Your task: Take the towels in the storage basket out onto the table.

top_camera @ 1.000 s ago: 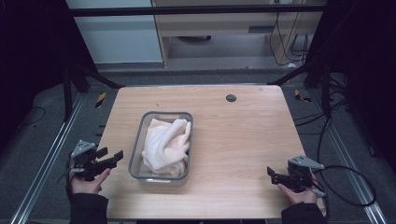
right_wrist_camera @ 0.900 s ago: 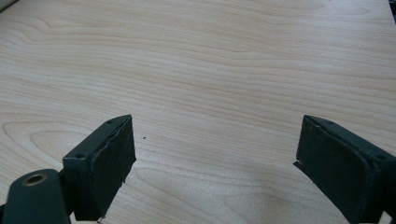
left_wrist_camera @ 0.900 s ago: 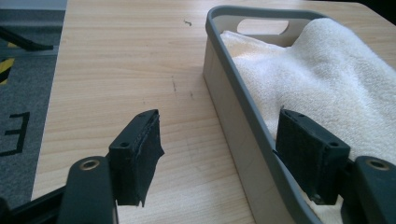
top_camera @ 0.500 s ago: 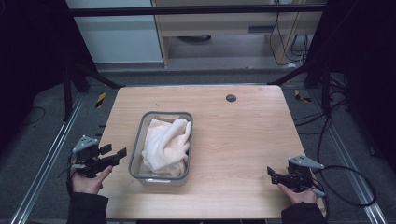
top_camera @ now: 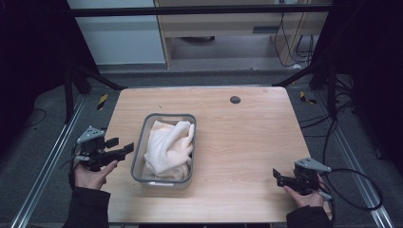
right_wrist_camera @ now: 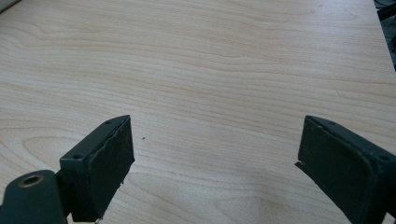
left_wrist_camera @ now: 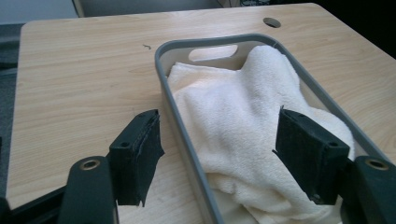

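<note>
A grey plastic bin (top_camera: 164,116) sits left of centre on the wooden table, with a crumpled cream towel (top_camera: 171,145) inside it. My left gripper (top_camera: 122,146) is open just left of the bin's long side, held by a hand at the table's left edge. In the left gripper view the grey bin's rim (left_wrist_camera: 180,121) runs between the jaws of the left gripper (left_wrist_camera: 217,121), and the towel (left_wrist_camera: 238,107) lies ahead of the right jaw. My right gripper (top_camera: 277,177) is open and empty near the front right corner. The right gripper (right_wrist_camera: 212,135) looks across bare table (right_wrist_camera: 210,70).
A dark round cable hole (top_camera: 235,99) sits near the table's far edge. A black cable (top_camera: 361,190) loops off the right gripper beyond the right edge. Black frame bars and metal rails flank the table. Bare wood (top_camera: 247,142) spans the bin and the right gripper.
My left gripper has moved forward and a little right, closer to the bin's side. The right gripper and the bin have stayed put.
</note>
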### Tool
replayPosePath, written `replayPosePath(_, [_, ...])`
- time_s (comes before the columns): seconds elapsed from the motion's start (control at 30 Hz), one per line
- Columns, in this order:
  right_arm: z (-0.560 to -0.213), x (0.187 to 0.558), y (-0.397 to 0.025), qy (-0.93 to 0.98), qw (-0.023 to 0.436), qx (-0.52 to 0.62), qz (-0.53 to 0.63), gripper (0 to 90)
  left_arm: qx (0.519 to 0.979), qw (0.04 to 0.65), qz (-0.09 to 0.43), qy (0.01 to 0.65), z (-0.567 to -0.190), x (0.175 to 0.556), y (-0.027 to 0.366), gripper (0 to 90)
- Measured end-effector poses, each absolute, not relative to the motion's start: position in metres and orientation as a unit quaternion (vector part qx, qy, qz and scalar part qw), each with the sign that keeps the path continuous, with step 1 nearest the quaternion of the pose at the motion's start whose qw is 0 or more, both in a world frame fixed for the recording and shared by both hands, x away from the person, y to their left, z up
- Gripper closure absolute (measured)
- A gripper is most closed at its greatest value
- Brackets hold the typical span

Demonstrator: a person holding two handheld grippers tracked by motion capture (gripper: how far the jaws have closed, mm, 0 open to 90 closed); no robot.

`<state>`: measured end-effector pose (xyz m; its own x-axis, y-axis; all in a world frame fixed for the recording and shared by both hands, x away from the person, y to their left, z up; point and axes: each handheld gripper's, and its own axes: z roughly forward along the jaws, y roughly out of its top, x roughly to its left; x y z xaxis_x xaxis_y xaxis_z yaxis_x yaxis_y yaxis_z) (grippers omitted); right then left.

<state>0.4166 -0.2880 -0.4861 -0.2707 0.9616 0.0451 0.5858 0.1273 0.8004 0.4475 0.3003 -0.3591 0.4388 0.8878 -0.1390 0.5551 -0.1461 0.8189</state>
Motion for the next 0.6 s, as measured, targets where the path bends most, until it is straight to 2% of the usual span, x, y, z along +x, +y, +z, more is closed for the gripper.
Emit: replayPosePath(0.6, [-0.486, 0.417, -0.288, 0.708, 0.255, 0.547, 0.366, 10.3, 0.779, 0.395, 0.180, 0.452, -0.332, 0.460, 0.262, 27.7])
